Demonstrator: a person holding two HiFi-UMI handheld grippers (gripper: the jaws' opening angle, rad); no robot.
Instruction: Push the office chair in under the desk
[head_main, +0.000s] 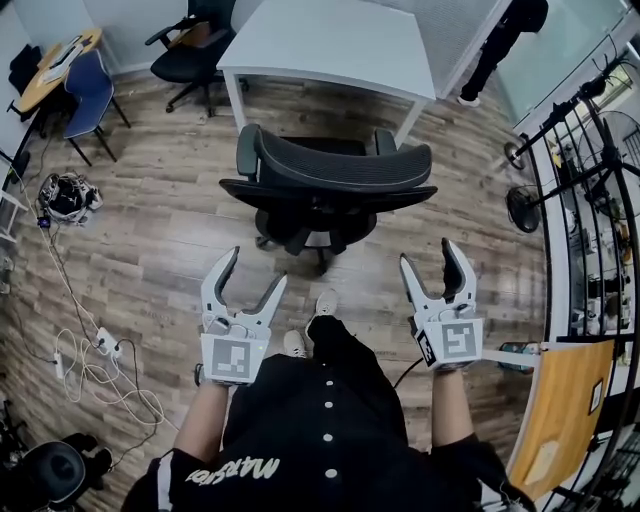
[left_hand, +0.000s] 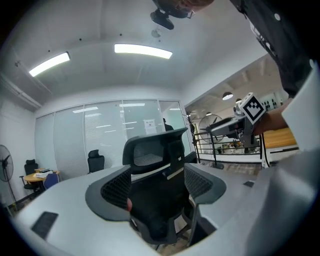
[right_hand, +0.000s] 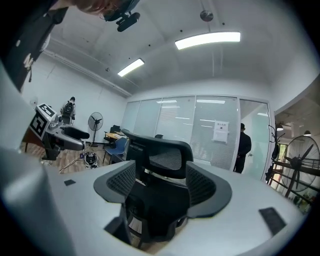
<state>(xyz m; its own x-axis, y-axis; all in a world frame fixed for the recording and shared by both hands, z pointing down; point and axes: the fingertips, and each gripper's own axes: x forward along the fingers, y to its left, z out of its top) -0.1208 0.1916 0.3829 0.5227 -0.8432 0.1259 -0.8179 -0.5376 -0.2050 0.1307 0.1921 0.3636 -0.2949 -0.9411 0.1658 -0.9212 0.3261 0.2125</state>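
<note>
A black mesh office chair (head_main: 325, 190) stands on the wood floor with its back towards me, in front of the white desk (head_main: 330, 45). The seat is outside the desk's edge. My left gripper (head_main: 256, 268) is open and held short of the chair's back, lower left. Lower right of the chair, my right gripper (head_main: 428, 252) is open too, clear of the backrest. In the left gripper view the chair (left_hand: 155, 165) shows between the spread jaws with nothing held. The right gripper view shows the chair (right_hand: 160, 165) the same way.
A second black chair (head_main: 195, 50) and a blue chair (head_main: 90, 90) stand at the back left. Cables (head_main: 90, 350) lie on the floor at left. A fan (head_main: 522, 205) and a metal rack (head_main: 600, 200) line the right side. A person (head_main: 500, 40) stands behind the desk.
</note>
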